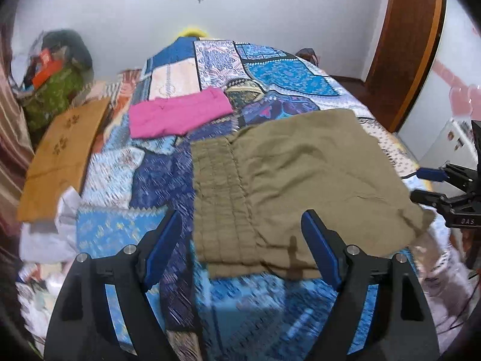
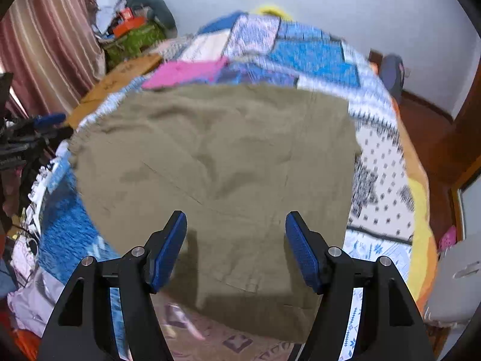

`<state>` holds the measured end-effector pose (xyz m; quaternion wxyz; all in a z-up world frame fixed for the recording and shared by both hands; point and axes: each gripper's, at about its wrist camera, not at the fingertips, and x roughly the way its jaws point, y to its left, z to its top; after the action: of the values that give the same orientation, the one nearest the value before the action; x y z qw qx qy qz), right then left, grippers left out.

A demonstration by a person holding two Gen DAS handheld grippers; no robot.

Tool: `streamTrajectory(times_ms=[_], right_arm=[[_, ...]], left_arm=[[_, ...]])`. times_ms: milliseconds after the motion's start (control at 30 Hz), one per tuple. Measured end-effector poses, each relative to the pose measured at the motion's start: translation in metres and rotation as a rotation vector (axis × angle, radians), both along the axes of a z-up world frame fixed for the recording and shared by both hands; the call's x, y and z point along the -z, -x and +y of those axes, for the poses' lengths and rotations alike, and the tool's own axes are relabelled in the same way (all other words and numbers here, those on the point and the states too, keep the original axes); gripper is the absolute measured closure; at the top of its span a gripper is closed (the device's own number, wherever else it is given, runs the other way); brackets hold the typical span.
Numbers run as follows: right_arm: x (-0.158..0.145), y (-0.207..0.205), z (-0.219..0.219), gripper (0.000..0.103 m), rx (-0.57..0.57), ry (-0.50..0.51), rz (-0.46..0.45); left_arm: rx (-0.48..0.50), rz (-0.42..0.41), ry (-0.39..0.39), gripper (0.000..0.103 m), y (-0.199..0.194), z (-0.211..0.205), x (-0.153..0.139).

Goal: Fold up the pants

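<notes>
Olive-khaki pants (image 1: 288, 177) lie folded on the patchwork bedspread (image 1: 210, 69), with the ribbed waistband on the left in the left wrist view. They fill the middle of the right wrist view (image 2: 216, 168). My left gripper (image 1: 242, 234) is open and empty, hovering over the pants' near waistband corner. My right gripper (image 2: 236, 234) is open and empty above the pants' near edge. The right gripper also shows at the right edge of the left wrist view (image 1: 433, 185).
A folded pink garment (image 1: 177, 114) lies further up the bed. An orange-brown cloth (image 1: 60, 156) lies at the bed's left side. Clutter is piled in the far left corner (image 1: 57, 72). A wooden door (image 1: 405, 45) stands at the right.
</notes>
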<state>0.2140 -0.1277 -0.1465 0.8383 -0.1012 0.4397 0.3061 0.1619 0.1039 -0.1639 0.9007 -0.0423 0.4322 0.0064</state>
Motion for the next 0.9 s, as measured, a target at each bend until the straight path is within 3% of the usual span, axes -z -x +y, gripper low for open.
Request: streamTrajectory(times_ms=[233,467,667,767,900], right_arm=[[-0.02,0.008,0.021,0.036,0.012,-0.079,-0.124],[0.01,0.009,0.049,0.036,-0.014,-0.045,-0.11],[0.044,0.01,0.06,0.036,-0.047,0.031,-0.057],[0.049,0.01,0.05,0.036,-0.032,-0.029,-0.02],[0.048,0.013,0.05,0.036,-0.047,-0.035,-0.015]], left_arm=[[-0.014,0.087,0.181,0.016,0.016,-0.002,0.026],[-0.016,0.144,0.276,0.016,0.024,-0.006,0.053],[-0.034,0.119,0.433,0.004,0.017,0.005,0.061],[-0.049,0.113,0.448,0.004,0.007,0.008,0.064],[-0.078,0.111,0.459,0.004,-0.013,0.013,0.065]])
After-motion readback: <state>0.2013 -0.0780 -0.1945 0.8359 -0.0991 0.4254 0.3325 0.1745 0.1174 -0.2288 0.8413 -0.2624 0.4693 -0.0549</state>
